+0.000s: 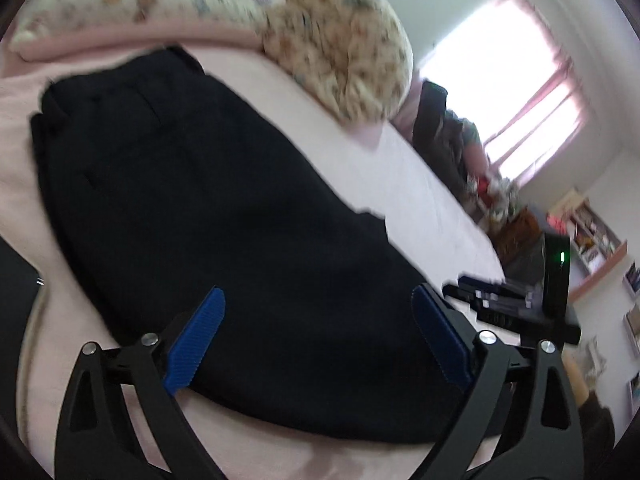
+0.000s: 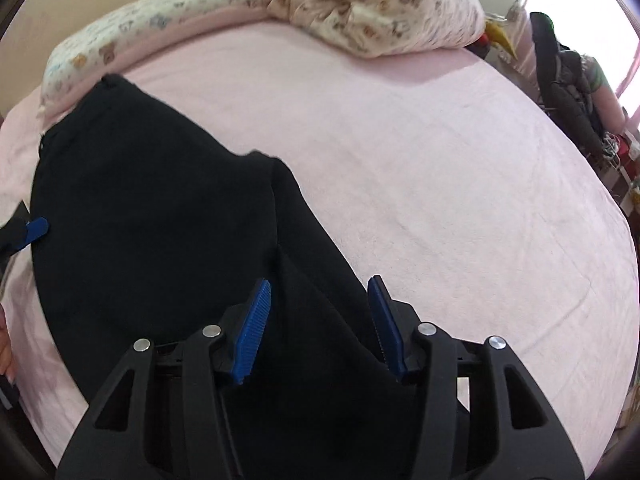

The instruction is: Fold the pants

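Black pants (image 1: 200, 200) lie folded lengthwise on a pink bed sheet (image 2: 440, 180), waistband toward the pillows. My left gripper (image 1: 318, 294) hovers over their near end, its blue pads wide apart and nothing pinched between them. My right gripper (image 2: 319, 282) points steeply down over a ridge of the pants (image 2: 160, 220). Its jaws stand partly apart, with the dark cloth between and under them and the pads not pressing on it. One blue fingertip (image 2: 38, 227) of the left gripper shows at the left edge of the right wrist view.
Patterned pillows (image 2: 380, 4) and a bolster (image 2: 132, 36) line the far edge of the bed. A chair piled with clothes (image 2: 568, 84) stands beyond the bed's right side, near a bright window (image 1: 500, 80). Bare pink sheet spreads to the right of the pants.
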The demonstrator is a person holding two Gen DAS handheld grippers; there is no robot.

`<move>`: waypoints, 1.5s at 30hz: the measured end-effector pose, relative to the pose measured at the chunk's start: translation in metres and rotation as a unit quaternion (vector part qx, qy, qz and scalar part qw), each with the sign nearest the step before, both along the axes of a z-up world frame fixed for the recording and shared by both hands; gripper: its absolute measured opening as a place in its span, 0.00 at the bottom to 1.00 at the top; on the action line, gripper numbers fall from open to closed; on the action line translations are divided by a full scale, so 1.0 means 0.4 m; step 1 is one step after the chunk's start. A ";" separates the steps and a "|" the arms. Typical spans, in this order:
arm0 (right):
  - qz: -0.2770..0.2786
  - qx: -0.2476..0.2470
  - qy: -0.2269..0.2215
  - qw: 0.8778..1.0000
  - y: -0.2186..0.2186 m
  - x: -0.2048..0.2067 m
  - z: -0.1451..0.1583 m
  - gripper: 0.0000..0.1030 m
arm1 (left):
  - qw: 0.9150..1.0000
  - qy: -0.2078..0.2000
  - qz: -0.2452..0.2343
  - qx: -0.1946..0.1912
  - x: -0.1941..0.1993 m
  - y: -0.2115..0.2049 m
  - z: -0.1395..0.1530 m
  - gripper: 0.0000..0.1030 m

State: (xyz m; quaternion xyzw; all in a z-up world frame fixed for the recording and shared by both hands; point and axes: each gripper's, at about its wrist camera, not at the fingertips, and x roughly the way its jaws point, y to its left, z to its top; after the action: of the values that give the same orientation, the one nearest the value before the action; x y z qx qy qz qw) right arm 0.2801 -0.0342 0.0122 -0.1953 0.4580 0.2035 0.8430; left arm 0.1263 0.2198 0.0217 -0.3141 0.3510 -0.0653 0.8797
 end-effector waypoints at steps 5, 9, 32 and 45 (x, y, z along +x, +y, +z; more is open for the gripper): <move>0.003 0.008 0.039 0.999 0.011 0.032 -0.050 0.51 | 1.000 0.017 -0.009 0.021 0.011 -0.015 -0.017 0.95; 0.030 -0.023 0.084 0.996 0.042 0.036 -0.121 0.51 | 0.998 0.025 -0.019 0.061 0.001 -0.039 -0.030 0.98; -0.154 0.233 0.044 0.959 -0.186 0.044 -0.059 0.70 | 0.998 0.022 -0.004 0.059 0.018 -0.041 -0.041 0.98; -0.114 0.240 0.127 0.956 0.011 0.133 -0.124 0.48 | 1.000 0.007 0.029 0.006 -0.007 0.000 -0.035 0.95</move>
State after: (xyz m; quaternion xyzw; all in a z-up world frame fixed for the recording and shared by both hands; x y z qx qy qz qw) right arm 0.3333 -0.0300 -0.0373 0.0939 0.5184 0.2334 0.8173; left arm 0.1235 0.2198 0.0076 -0.3196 0.3486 -0.0356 0.8804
